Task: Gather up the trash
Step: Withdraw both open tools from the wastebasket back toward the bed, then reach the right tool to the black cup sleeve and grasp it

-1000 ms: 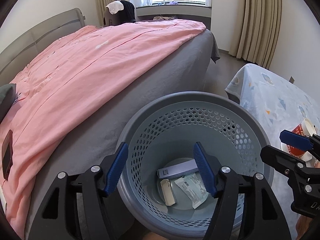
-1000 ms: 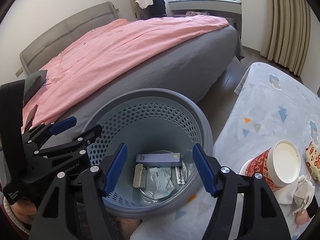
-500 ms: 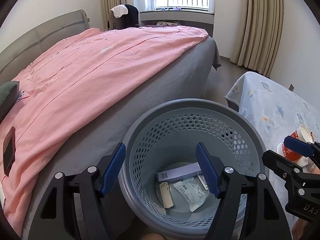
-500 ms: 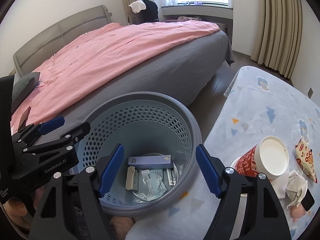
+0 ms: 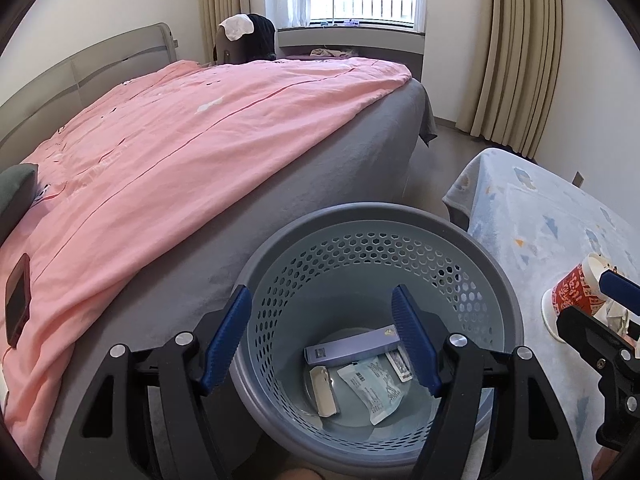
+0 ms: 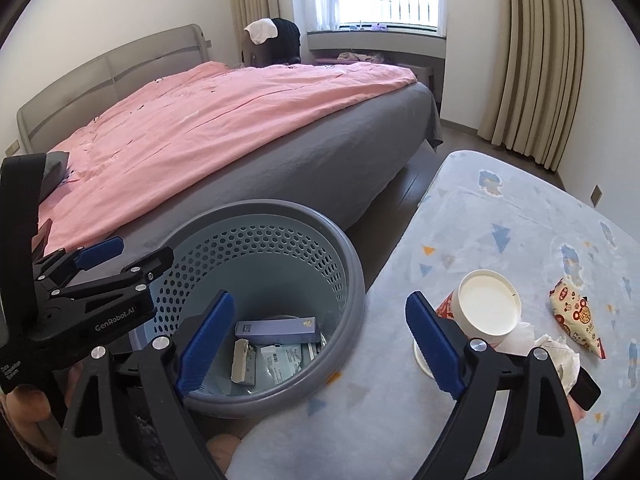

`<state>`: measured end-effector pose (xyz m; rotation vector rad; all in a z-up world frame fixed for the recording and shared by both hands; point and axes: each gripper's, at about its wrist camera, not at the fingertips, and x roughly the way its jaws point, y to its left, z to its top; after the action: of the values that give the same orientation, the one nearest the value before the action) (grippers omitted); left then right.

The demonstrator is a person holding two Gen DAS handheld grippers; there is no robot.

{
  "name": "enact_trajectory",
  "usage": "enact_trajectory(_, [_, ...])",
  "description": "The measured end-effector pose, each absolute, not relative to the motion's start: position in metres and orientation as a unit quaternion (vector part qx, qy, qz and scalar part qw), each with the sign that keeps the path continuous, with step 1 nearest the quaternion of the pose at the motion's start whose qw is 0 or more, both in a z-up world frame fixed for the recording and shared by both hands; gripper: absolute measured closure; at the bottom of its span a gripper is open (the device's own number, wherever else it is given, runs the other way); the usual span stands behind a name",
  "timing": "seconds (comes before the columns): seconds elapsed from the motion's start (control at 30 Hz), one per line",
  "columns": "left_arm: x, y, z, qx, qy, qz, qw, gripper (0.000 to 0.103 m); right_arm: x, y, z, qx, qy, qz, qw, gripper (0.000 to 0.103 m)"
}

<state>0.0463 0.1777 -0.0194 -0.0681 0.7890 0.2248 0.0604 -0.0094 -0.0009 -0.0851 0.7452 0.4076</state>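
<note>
A grey perforated trash basket [image 5: 376,210] [image 6: 352,264] stands between the bed and a low table. At its bottom lie a purple box [image 5: 352,348] [image 6: 276,328], a white packet [image 5: 372,388] and a small wrapper [image 5: 324,390]. My left gripper [image 5: 320,320] hangs open over the basket with nothing between its fingers. My right gripper [image 6: 320,308] straddles the basket's right rim and the table edge; its jaws are opening and hold nothing. On the table are a red paper cup [image 6: 488,308] [image 5: 576,292] with a white lid, crumpled tissue [image 6: 556,352] and a snack bag [image 6: 576,320].
The table wears a pale blue patterned cloth [image 6: 520,220]. A bed with a pink duvet [image 5: 180,152] fills the left side, with a dark phone [image 5: 18,300] near its edge. Curtains [image 6: 532,60] and a window are at the back. A hand [image 6: 24,408] grips the left tool.
The right gripper's jaws have spread wider, and its view has shifted right and up, bringing the cup, tissue and snack bag further in. The left gripper opened slightly and has hardly moved.
</note>
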Motion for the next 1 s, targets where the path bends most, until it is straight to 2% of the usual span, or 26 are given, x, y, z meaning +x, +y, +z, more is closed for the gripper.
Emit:
enact_trajectory(0.57, [0.037,0.111,-0.003,-0.010,0.368,0.040,0.929,0.033,0.014,-0.113,0.015,0.028,0.344,0.110,0.932,0.015])
enact_trajectory(1.0, [0.043,0.036,-0.006,0.012,0.370,-0.020,0.929,0.033,-0.015,-0.220,-0.023,0.068,0.375,0.006,0.925,0.015])
